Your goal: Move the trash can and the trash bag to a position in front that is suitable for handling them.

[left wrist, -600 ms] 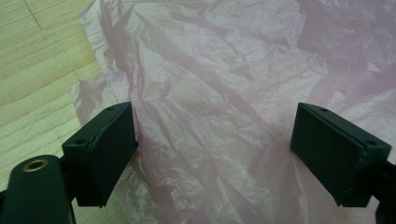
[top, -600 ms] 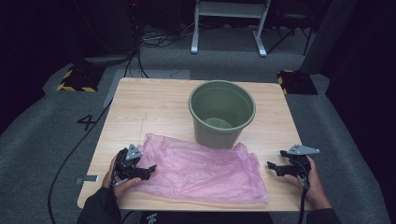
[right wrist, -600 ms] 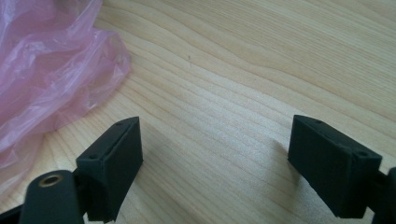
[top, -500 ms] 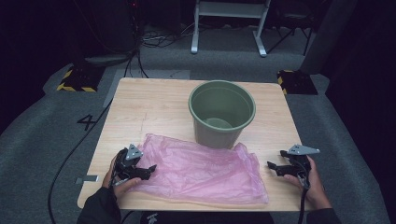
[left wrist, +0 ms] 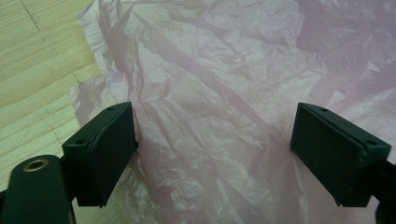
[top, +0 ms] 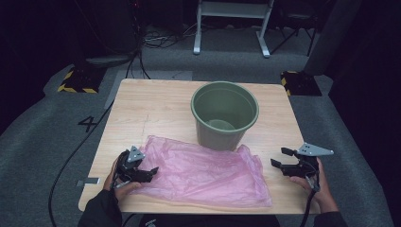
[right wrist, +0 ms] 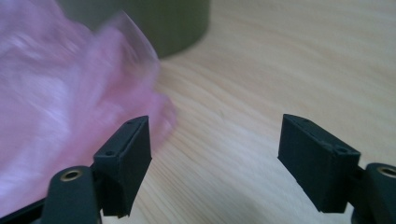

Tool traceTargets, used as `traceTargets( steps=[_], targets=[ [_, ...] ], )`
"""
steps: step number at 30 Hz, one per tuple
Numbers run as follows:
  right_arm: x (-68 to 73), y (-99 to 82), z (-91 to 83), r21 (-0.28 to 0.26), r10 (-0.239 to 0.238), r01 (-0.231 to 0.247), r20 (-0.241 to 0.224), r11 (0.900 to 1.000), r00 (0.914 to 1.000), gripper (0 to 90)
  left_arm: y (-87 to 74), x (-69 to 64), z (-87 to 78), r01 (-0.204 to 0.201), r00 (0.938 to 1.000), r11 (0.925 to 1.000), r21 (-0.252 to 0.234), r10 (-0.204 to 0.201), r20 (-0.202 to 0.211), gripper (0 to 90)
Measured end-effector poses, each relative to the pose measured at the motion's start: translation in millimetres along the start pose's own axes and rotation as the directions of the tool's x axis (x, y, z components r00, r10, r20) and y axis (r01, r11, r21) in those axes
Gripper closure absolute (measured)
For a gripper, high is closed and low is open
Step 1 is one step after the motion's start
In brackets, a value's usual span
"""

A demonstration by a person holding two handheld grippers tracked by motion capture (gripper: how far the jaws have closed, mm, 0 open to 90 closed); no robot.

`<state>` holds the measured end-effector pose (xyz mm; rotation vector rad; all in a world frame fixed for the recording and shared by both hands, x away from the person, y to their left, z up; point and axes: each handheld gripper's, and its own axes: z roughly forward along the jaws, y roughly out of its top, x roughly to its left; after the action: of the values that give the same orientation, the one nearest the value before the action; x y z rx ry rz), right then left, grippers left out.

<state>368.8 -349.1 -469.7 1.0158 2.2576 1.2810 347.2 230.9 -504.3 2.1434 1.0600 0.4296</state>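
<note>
At lower left of the high view, my left gripper (top: 150, 172) rests over the bag's (top: 208, 172) left edge, jaws apart with pink film lying between them, unpinched. Centre: the bag lies flat, long axis running left to right, its upper edge touching the bin (top: 225, 115). At lower right, my right gripper (top: 279, 158) waits just off the bag's right end, jaws apart and empty; the left is nearer.
</note>
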Motion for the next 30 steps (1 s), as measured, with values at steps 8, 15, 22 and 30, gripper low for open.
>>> traceTargets(
  steps=[8,15,22,30],
  targets=[
    [14.3,22.8,-2.4,-0.042,-0.073,0.073,0.007,0.9964,0.9973,25.2,0.4,0.5,0.3,-0.008,1.0,1.0,-0.001,0.008,0.0,13.7],
    [26.1,39.1,2.4,-0.079,-0.127,0.126,-0.005,0.9889,0.9919,26.0,0.5,0.5,0.4,-0.008,1.0,1.0,-0.001,0.008,-0.001,13.7],
    [36.1,55.7,8.2,-0.103,-0.158,0.155,-0.024,0.9826,0.9871,25.9,0.5,0.3,0.3,-0.007,1.0,1.0,0.001,0.007,-0.001,13.7],
    [54.5,76.3,21.2,-0.134,-0.191,0.185,-0.033,0.9736,0.9811,25.0,0.5,0.2,0.3,-0.008,1.0,1.0,0.0,0.008,-0.004,13.7]
  ],
)
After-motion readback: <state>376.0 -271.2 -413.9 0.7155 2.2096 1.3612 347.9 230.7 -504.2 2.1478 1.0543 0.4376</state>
